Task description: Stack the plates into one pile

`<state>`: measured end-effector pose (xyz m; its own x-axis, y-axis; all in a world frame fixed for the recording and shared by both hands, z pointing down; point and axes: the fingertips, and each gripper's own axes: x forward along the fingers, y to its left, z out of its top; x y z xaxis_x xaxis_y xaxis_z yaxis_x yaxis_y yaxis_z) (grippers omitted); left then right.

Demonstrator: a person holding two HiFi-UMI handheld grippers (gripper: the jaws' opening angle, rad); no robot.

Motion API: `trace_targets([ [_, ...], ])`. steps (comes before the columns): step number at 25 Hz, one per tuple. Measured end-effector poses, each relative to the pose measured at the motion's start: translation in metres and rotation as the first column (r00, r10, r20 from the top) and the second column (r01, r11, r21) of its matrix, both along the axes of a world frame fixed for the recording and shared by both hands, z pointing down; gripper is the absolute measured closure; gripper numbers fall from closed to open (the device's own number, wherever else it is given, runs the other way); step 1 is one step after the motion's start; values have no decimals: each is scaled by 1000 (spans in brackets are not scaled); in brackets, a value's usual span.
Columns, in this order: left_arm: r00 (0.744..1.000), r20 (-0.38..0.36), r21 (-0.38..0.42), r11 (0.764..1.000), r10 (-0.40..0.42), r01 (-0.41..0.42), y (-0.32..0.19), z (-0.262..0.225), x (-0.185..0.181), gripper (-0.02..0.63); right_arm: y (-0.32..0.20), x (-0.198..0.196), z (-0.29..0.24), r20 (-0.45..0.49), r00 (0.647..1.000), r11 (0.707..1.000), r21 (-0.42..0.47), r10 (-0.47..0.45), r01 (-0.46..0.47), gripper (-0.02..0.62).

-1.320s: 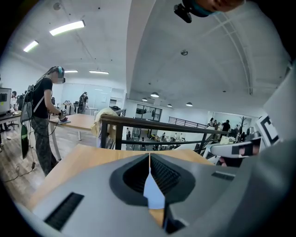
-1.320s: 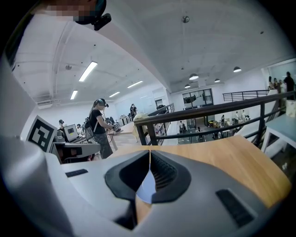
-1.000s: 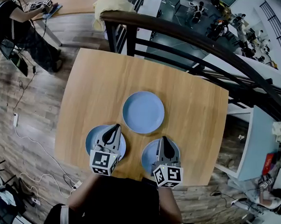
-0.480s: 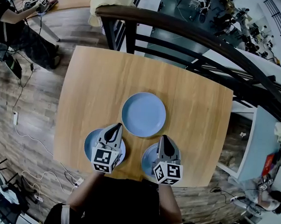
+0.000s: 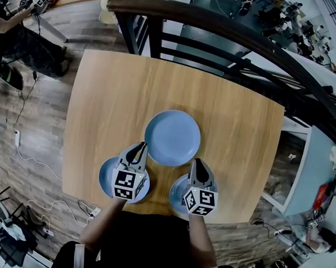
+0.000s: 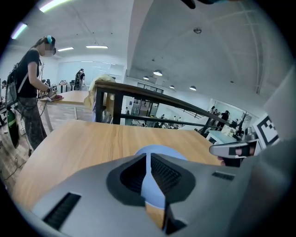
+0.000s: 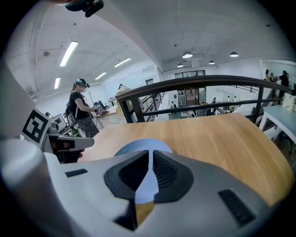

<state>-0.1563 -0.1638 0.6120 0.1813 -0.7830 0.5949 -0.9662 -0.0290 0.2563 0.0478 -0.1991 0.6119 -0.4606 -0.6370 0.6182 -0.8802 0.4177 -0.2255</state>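
Observation:
Three blue plates lie apart on the wooden table [image 5: 108,95]. The large plate [image 5: 172,137] sits in the middle. A small plate [image 5: 106,179] lies near the front left, partly under my left gripper [image 5: 139,146]. Another small plate [image 5: 177,193] lies front right, partly under my right gripper [image 5: 198,161]. Both grippers are shut with nothing in them, tips pointing at the large plate's near rim. In the left gripper view the shut left gripper [image 6: 149,154] faces the large plate [image 6: 166,150]. The right gripper [image 7: 149,152] in its own view faces that same plate [image 7: 138,145].
A black railing [image 5: 228,36] runs along the table's far side, with a drop beyond it. A person [image 6: 27,92] stands at another table to the far left. Cables [image 5: 28,152] lie on the floor left of the table. The table's near edge runs just under the small plates.
The head view has shifted slightly. Both grippers stay shut over the small plates, with the left tip a little closer to the large plate. No plate has moved.

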Motion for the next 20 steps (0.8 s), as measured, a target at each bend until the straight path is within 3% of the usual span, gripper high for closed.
trace_targets([
  [6,1000,-23,-71,997,4,-6,-9,35,-6,574,-11,-2,32,-19,1000,998,-62,13,-14,560],
  [11,999,-30,-127,992,-12,8,-10,53,-7,505,-13,11,51,-48,999,994,-111,18,-24,558],
  [13,999,-32,-141,990,-14,9,-11,60,-8,499,-14,16,60,-58,998,991,-132,22,-29,543],
  [15,999,-35,-159,987,-14,8,-12,68,-10,495,-15,18,69,-67,998,987,-154,23,-33,479],
  [20,999,-32,-206,978,-24,17,-13,84,-20,492,-20,21,85,-94,995,981,-190,27,-45,472],
])
